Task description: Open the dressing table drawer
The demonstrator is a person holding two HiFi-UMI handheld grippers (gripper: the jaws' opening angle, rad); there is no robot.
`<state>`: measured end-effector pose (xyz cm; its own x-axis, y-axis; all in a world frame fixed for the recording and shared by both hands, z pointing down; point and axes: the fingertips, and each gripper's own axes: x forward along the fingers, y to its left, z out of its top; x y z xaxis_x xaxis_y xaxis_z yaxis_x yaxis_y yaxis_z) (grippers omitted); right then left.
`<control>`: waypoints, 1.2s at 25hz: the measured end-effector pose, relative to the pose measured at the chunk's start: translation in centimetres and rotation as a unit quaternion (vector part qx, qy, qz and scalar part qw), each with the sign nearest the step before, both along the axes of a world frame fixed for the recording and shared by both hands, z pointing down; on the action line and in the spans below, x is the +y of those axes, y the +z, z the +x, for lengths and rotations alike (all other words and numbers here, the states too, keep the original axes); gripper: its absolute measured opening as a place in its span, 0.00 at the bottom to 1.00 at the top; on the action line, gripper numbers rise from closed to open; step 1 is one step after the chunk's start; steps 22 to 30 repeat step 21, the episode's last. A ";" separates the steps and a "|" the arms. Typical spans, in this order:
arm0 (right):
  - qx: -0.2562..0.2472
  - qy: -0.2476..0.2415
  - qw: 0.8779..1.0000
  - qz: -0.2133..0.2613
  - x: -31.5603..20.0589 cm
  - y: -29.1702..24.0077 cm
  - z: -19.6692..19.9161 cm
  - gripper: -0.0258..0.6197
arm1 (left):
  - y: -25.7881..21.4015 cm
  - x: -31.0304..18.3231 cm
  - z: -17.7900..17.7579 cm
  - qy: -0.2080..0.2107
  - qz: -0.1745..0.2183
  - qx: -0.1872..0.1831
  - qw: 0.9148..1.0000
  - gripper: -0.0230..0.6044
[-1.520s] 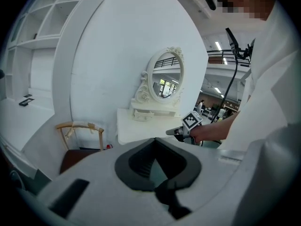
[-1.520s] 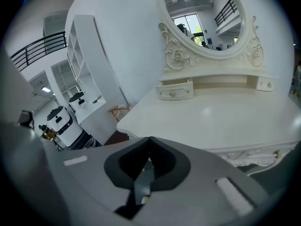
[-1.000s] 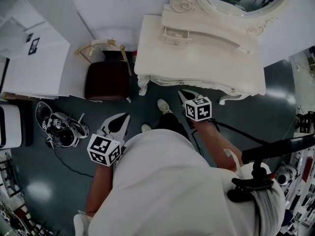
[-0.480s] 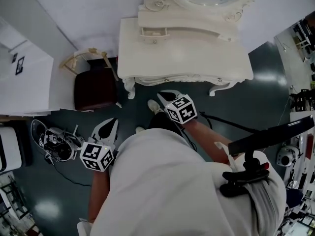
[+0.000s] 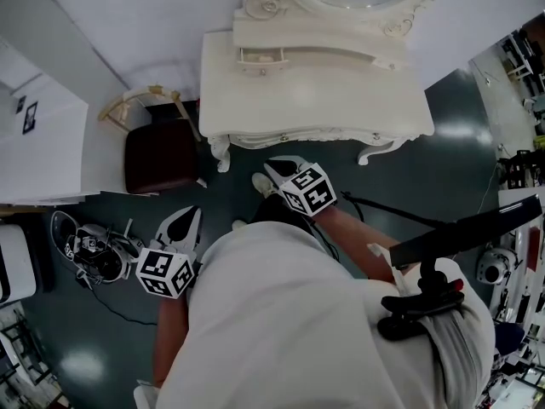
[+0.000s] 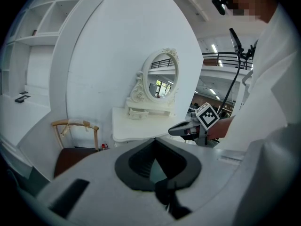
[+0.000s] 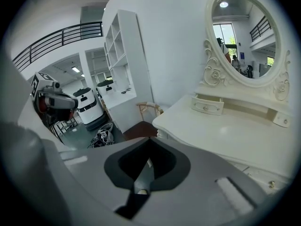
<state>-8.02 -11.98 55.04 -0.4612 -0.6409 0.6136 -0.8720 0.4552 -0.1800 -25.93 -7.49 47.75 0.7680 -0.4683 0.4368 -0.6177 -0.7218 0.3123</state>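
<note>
Small white knobbed drawer (image 5: 260,55) sits back-left on the cream dressing table (image 5: 315,100).

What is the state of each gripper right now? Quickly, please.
Left gripper: closed, holding nothing.
Right gripper: closed, holding nothing.

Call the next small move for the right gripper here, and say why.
Probably carry the right gripper forward over the dressing table toward the small drawer under the mirror. Its jaws are shut on nothing and it hovers short of the table's front edge, so nothing is near the drawer's knob yet; the jaws would need opening on the way.
</note>
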 end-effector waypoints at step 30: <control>0.017 -0.037 0.999 0.005 1.5 -0.7 -1.6 0.04 | 0.9 1.8 -1.2 -0.022 -0.011 0.010 1.000 0.04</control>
